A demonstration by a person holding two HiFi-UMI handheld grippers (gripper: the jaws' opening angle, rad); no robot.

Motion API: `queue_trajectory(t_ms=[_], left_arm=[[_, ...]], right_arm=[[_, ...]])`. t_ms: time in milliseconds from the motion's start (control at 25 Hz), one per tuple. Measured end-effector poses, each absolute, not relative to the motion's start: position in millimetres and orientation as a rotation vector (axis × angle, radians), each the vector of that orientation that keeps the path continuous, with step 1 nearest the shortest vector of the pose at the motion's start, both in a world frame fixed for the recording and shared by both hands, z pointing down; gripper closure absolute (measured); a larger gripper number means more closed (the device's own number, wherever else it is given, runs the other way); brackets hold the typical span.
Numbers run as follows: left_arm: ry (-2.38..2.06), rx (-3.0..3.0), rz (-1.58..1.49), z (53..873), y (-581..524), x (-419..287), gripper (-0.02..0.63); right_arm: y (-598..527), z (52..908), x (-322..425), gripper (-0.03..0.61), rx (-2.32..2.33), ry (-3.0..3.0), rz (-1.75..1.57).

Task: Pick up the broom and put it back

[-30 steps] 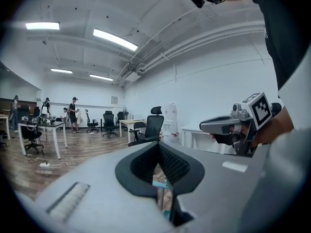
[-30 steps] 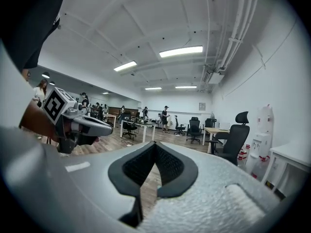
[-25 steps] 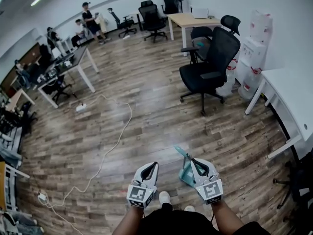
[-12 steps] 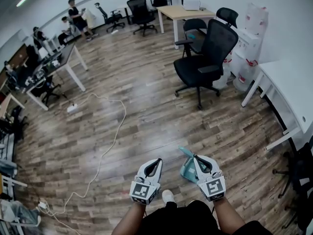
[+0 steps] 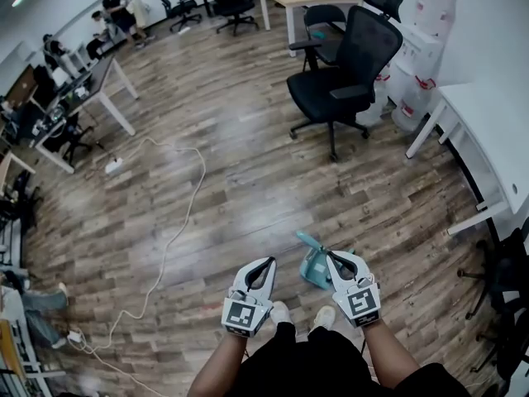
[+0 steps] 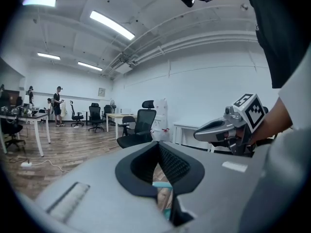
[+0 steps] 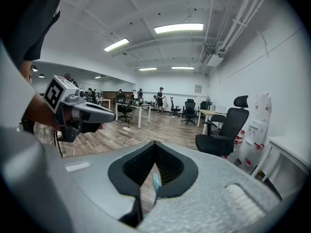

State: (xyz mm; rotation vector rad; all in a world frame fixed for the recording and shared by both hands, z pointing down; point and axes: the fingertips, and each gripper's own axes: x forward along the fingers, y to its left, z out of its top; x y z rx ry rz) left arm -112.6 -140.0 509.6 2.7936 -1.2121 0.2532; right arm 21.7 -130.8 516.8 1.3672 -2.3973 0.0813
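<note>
While the head view shows the broom [image 5: 313, 265] on the floor just left of the right gripper [image 5: 333, 260], handle slanting up-left, the left gripper [image 5: 268, 264] sits farther off. Left gripper view: jaws pressed together, empty. Right gripper view: jaws likewise closed on nothing, with teal showing beyond them.

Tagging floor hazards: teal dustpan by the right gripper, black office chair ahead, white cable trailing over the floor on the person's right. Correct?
Not quite. The white cable trails over the floor on the person's left, not the right, as the head view shows. The rest stands: teal dustpan by the right gripper, black office chair ahead.
</note>
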Motion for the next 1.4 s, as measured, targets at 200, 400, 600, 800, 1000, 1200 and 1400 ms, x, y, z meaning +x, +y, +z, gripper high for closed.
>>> queue_trajectory(t_ms=[200, 400, 600, 800, 1000, 1200, 1400], left_arm=[[-1.164, 2.815, 0.253, 512, -132, -91, 0.595], [-1.143, 2.796, 0.304, 530, -128, -83, 0.595], [-1.127, 2.724, 0.384, 561, -121, -83, 0.595], [-1.146, 2.637, 0.382, 579, -124, -88, 0.595], [-1.164, 2.581, 0.404, 596, -123, -93, 0.595], [-1.168, 2.625, 0.498, 605, -122, -91, 0.595], [-1.150, 2.632, 0.551, 612, -116, -87, 0.595]], right_arm=[[-128, 547, 36, 0.574, 1.319, -2.341, 0.113], [-120, 586, 45, 0.574, 1.280, -2.328, 0.205], [-117, 621, 48, 0.574, 1.204, -2.301, 0.272], [-126, 657, 48, 0.533, 1.177, -2.301, 0.380], [-132, 685, 52, 0.483, 1.137, -2.249, 0.370], [-139, 706, 50, 0.471, 1.102, -2.205, 0.341], [-149, 725, 46, 0.456, 1.077, -2.177, 0.327]])
